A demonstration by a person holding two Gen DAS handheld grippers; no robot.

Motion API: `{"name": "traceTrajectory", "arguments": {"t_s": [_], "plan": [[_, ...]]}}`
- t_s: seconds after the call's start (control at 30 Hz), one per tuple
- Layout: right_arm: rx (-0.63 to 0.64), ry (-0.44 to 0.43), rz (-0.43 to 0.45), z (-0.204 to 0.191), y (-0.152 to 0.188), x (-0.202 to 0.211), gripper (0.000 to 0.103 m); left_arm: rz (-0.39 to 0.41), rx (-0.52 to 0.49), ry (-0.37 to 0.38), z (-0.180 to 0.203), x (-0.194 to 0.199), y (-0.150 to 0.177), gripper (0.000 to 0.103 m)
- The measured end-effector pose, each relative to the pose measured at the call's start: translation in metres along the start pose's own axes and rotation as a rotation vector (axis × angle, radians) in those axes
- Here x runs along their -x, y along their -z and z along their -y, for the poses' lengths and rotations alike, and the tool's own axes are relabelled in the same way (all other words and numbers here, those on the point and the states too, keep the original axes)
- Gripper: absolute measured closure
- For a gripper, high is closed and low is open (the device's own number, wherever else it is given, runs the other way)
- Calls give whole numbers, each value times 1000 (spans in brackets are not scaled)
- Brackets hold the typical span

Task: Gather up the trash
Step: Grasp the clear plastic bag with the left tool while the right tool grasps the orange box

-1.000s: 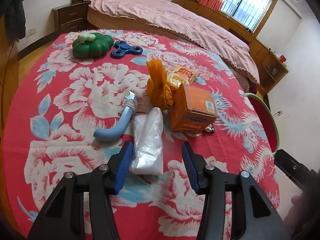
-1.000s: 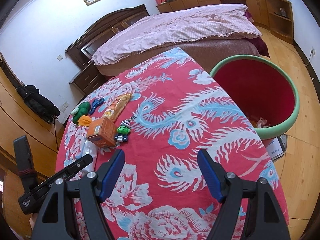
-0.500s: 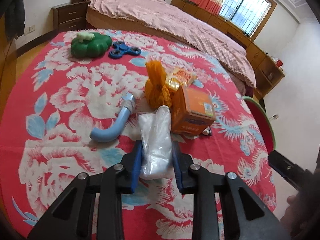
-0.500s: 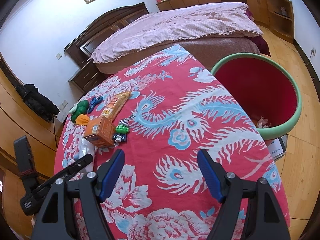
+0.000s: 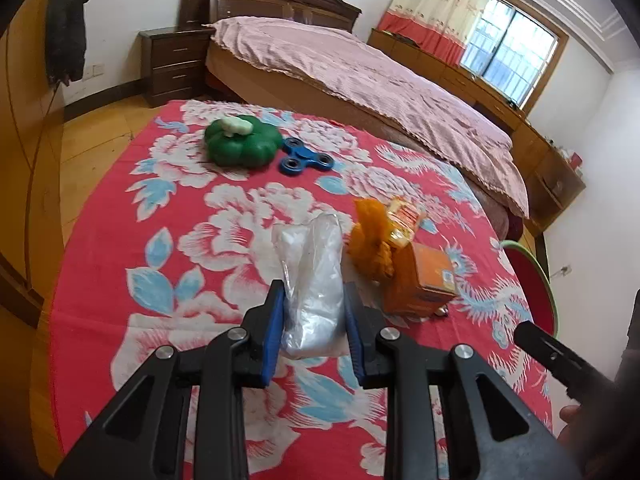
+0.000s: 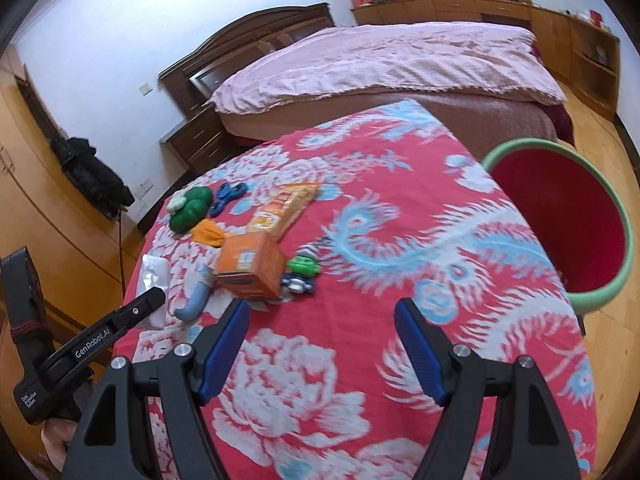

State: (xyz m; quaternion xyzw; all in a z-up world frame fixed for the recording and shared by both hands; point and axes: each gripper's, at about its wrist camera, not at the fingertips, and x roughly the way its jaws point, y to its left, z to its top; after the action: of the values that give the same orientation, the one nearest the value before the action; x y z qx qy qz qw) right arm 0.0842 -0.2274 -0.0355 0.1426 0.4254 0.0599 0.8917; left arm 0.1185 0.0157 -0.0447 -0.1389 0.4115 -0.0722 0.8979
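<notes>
My left gripper [image 5: 314, 300] is shut on a clear plastic bag [image 5: 314, 280] and holds it above the red flowered tablecloth [image 5: 224, 208]. The bag also shows in the right wrist view [image 6: 154, 280]. An orange bag [image 5: 370, 240], an orange box [image 5: 422, 284] and a snack wrapper [image 5: 404, 216] lie just right of it. My right gripper [image 6: 322, 320] is open and empty over the table's middle. The red bin with a green rim [image 6: 568, 220] stands off the table's right edge.
A green pumpkin toy [image 5: 240, 142] and a blue spinner [image 5: 306, 160] lie at the far side. A blue pipe elbow [image 6: 196, 300] and a small green figure [image 6: 302, 268] lie by the box. A bed [image 5: 360, 76] stands beyond the table.
My left gripper closed on the plastic bag and lifted it off the cloth. The right gripper stayed open and moved slightly toward the box.
</notes>
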Motion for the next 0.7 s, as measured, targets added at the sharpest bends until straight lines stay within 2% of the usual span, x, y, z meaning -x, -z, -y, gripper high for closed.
{"name": "traceTrajectory", "arguments": {"t_s": [0.37,0.7], "plan": [[109,-24,-46,-51,-8,-38,26,6,71,-32,-32,-3,-2,74],[140,-6,-62,-69,-10,-61,26,-3,111,-33,-49,-11,-2,74]]}}
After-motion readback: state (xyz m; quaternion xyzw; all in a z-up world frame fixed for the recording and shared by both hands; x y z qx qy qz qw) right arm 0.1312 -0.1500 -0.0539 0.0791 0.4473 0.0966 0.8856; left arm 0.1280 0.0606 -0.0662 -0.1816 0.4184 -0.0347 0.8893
